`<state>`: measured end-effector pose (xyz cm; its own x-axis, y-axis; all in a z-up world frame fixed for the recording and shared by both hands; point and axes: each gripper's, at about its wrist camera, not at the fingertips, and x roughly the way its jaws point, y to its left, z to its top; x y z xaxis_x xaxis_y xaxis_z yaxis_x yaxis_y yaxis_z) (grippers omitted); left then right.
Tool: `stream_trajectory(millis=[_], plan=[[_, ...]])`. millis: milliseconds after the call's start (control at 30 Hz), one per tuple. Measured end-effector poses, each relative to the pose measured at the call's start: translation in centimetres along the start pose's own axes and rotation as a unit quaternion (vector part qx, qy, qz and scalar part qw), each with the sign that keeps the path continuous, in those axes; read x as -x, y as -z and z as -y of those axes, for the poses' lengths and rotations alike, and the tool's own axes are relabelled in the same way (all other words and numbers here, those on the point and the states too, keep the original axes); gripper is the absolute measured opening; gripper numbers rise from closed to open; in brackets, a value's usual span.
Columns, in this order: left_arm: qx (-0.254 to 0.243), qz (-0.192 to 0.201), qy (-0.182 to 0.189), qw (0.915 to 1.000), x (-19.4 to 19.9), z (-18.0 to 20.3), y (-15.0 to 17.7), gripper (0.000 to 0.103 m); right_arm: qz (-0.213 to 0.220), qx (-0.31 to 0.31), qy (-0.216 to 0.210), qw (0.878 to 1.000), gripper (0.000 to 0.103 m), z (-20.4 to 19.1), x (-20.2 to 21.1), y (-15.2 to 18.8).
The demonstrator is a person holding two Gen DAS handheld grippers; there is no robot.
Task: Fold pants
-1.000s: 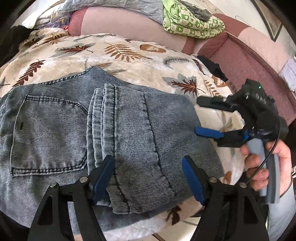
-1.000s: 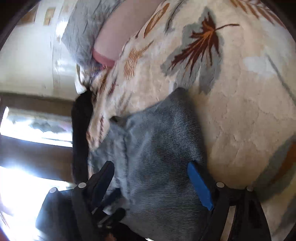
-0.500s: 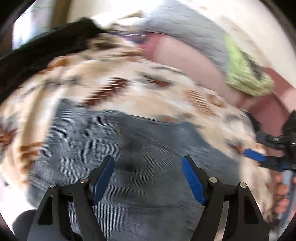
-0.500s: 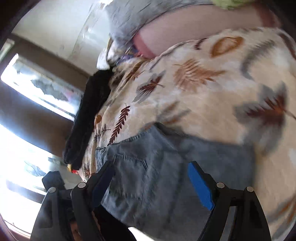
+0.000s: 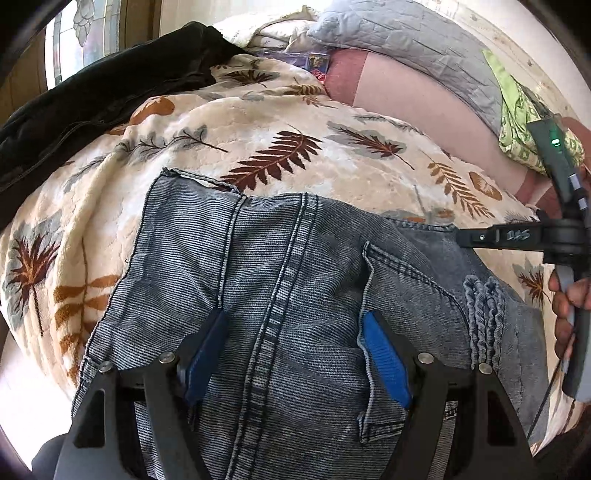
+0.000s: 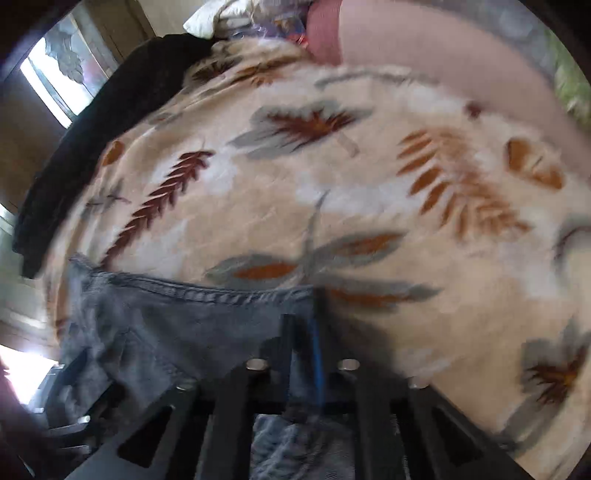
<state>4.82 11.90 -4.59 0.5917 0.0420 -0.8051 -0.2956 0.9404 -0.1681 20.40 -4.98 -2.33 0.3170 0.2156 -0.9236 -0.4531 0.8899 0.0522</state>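
Note:
Folded grey-blue jeans (image 5: 295, 280) lie on a cream blanket with a leaf print (image 5: 258, 133). My left gripper (image 5: 295, 354) is open, its blue pads on either side of a thick seam, low over the denim. My right gripper (image 6: 303, 332) is shut on the jeans' edge (image 6: 192, 291) at their right side; the view is blurred. The right gripper also shows in the left wrist view (image 5: 517, 236), held by a hand at the jeans' far right edge.
A black garment (image 5: 92, 99) lies at the blanket's far left. A pink cushion (image 5: 417, 88), a grey quilt (image 5: 406, 33) and a green cloth (image 5: 517, 110) lie at the back. A window (image 6: 55, 74) is at the left.
Both grippers swung round to the jeans' other side. My right gripper, open before, has closed on the jeans' edge. My left gripper stays open over the denim.

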Motion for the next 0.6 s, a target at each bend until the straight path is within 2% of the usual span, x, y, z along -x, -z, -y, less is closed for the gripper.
stream_trajectory(millis=[33, 233, 300, 333, 367, 400, 433, 467, 533, 600], plan=[[-0.004, 0.000, -0.004, 1.0000, 0.0, 0.1, 0.0, 0.077, -0.020, -0.009, -0.010, 1.000, 0.002, 0.3, -0.9, 0.1], [-0.003, 0.004, 0.005, 1.0000, 0.0, 0.1, 0.0, 0.078, 0.067, -0.078, -0.057, 0.993, 0.005, 1.7, 3.9, 0.2], [-0.001, 0.005, 0.005, 1.0000, 0.1, 0.1, 0.0, 0.078, 0.058, -0.080, -0.091, 0.991, 0.007, 1.0, 4.2, 0.3], [0.001, 0.006, 0.005, 1.0000, 0.1, 0.1, 0.0, 0.079, 0.044, -0.079, -0.105, 0.990, 0.013, 0.8, 3.5, 0.4], [0.002, 0.007, 0.007, 0.9999, 0.1, 0.1, 0.0, 0.080, 0.013, -0.076, -0.103, 0.992, 0.028, 0.5, 1.6, 0.6], [0.004, 0.008, 0.009, 0.9999, 0.1, 0.1, 0.0, 0.080, -0.022, -0.073, -0.079, 0.994, 0.036, 0.7, -0.3, 0.6], [0.006, 0.011, 0.013, 0.9998, 0.2, 0.1, 0.0, 0.080, -0.035, -0.080, -0.064, 0.994, 0.035, 1.1, -1.7, 0.8], [0.013, 0.015, 0.019, 0.9996, 0.4, -0.1, -0.1, 0.080, -0.015, -0.097, -0.073, 0.992, 0.035, 1.5, -1.2, 0.9], [0.034, 0.026, 0.047, 0.9980, 1.1, -1.0, -0.2, 0.080, 0.031, -0.106, -0.090, 0.990, 0.042, 1.3, 2.0, 1.2], [0.063, 0.042, 0.073, 0.9945, 2.2, -2.3, -0.3, 0.080, 0.072, -0.091, -0.084, 0.990, 0.058, 0.8, 5.5, 2.2]])
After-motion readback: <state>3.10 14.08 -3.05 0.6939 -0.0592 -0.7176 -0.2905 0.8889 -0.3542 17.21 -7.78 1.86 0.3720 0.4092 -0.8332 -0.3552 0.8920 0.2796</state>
